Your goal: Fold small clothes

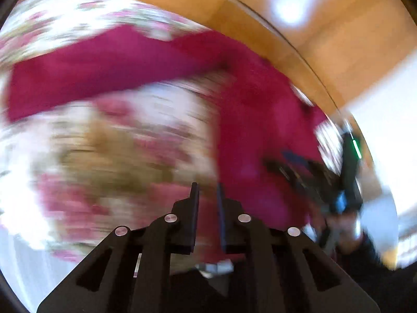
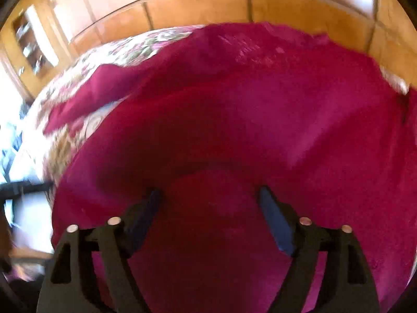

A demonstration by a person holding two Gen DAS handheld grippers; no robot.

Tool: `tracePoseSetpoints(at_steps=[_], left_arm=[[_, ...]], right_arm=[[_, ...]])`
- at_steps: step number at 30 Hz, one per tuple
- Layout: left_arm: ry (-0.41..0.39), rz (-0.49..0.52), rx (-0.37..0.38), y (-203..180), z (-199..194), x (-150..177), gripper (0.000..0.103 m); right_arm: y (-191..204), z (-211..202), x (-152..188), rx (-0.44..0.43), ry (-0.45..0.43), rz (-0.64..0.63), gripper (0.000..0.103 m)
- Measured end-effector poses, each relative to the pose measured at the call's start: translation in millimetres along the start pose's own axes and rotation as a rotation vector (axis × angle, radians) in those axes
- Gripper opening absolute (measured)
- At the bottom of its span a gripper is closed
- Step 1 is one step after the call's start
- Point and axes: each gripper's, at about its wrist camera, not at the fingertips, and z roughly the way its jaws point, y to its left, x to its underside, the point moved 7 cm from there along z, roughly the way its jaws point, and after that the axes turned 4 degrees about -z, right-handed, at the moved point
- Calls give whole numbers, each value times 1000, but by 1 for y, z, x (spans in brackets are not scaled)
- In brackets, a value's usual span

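A magenta garment [image 2: 247, 109] lies spread on a floral cloth [image 2: 109, 52]. In the left wrist view, heavily blurred, the garment [image 1: 260, 135] lies ahead and to the right, with a sleeve [image 1: 91, 73] stretched to the left. My left gripper [image 1: 207, 190] has its jaws close together with a narrow gap; the garment's edge lies at the right jaw, and grip cannot be judged. My right gripper [image 2: 209, 195] is open, jaws wide apart, directly over the garment's body. It also shows in the left wrist view [image 1: 325, 180], at the garment's right edge.
The floral cloth [image 1: 117, 151] covers the surface under the left gripper. Wooden panelling [image 2: 208, 5] rises behind the surface. A glass-fronted wooden cabinet [image 2: 28, 41] stands at the far left. Bright window light [image 1: 385, 120] fills the right side.
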Motion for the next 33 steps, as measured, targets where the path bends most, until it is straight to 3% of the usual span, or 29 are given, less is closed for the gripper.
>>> tracePoseSetpoints(at_steps=[1,3,4,5,7,9,10,12,13,14,20,24,26,27,30,33], left_arm=[[-45,-53,-47,18,-8,-10,34],[-178,-179,-205,69,-34,-37,43],[-215,-228,-244,86,-42,-46,52],[-251,-285,-276,106,-52,-55,70],[-300,-345,-308,131,-60,-70,77],[-286,-337,-308,142,-53,-85,77],[-284,-321,-320,141,-46,-92,73],[-266,-244,-367,142,-34,-107,45],[-254,-222,-385,143,-31,-109,19],[-250,-200,-403,144,-28,-117,7],[-469,-252,-492,164,-79,-220,6],[-543,-203,-551,157,-100,-281,6],[-564,-153,-628,155,-99,-302,6],[-547,-121,-705,158,-87,-311,6],[-442,-137,-798,183,-53,-310,6],[-305,-247,-802,218,-19,-289,7]], right_arm=[[1,0,0,7,-4,-7,84],[-1,1,1,1,-14,3,85],[-1,1,1,-5,-14,12,87],[0,1,2,-9,-14,20,89],[0,2,0,-4,-12,24,92],[9,4,3,12,-12,16,95],[10,6,3,21,-11,13,96],[14,9,5,26,-9,20,96],[13,9,6,27,-9,24,96],[13,9,5,29,-7,27,96],[15,10,7,39,0,16,97],[17,13,7,57,-10,10,98],[17,14,8,65,-18,5,100],[18,16,8,66,-23,3,100],[15,15,12,62,-41,-2,101],[13,16,14,56,-47,-4,101]])
